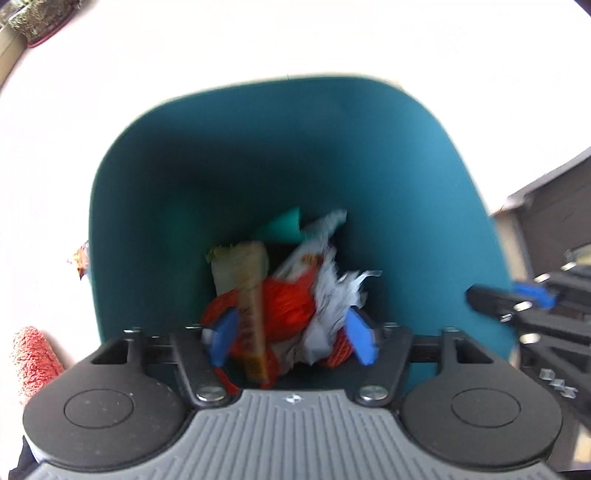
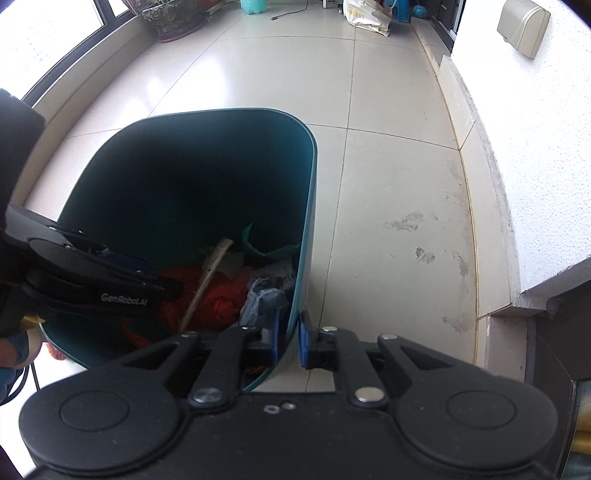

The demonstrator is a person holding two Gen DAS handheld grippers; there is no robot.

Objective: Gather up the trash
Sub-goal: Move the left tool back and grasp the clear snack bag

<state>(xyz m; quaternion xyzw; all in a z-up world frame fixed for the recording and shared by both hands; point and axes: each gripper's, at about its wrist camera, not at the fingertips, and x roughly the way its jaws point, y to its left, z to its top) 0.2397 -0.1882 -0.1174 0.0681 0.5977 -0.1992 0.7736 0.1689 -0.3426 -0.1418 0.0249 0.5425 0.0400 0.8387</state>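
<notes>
Left wrist view, left to right: red fuzzy thing (image 1: 33, 360) at lower left edge, can't tell what it is. A bit of printed wrapper (image 1: 82, 260) pokes out at the bin's outer left wall. Teal trash bin (image 1: 155, 155) fills the centre, standing on bright, washed-out floor. Left gripper (image 1: 293, 338) points down into the bin's mouth, tongs spread wide, blue pads clear of everything. Between and below them, blurred: a tan wrapper strip (image 1: 253, 314) standing on end, with no pad pressing on it. Under it is red mesh netting (image 1: 291, 306), crumpled grey-white paper (image 1: 332, 295) to the right, a teal scrap (image 1: 286, 227) further up. At the right edge the right gripper's blue pad sits at the bin rim.

Right wrist view, left to right: left gripper body (image 2: 92, 280) at mid left, reaching over the bin. Bin interior dark; trash at the bottom: red netting (image 2: 218, 295), tan strip (image 2: 210, 277) leaning, grey paper (image 2: 264, 299). Right gripper (image 2: 290, 339) at lower centre, tongs narrow, clamped on the bin's right wall (image 2: 306, 229), one pad inside, one outside. Beige tiled floor (image 2: 388, 184) to the right, white wall (image 2: 535, 147) at far right. Plant pot (image 2: 173, 18) at upper left.
</notes>
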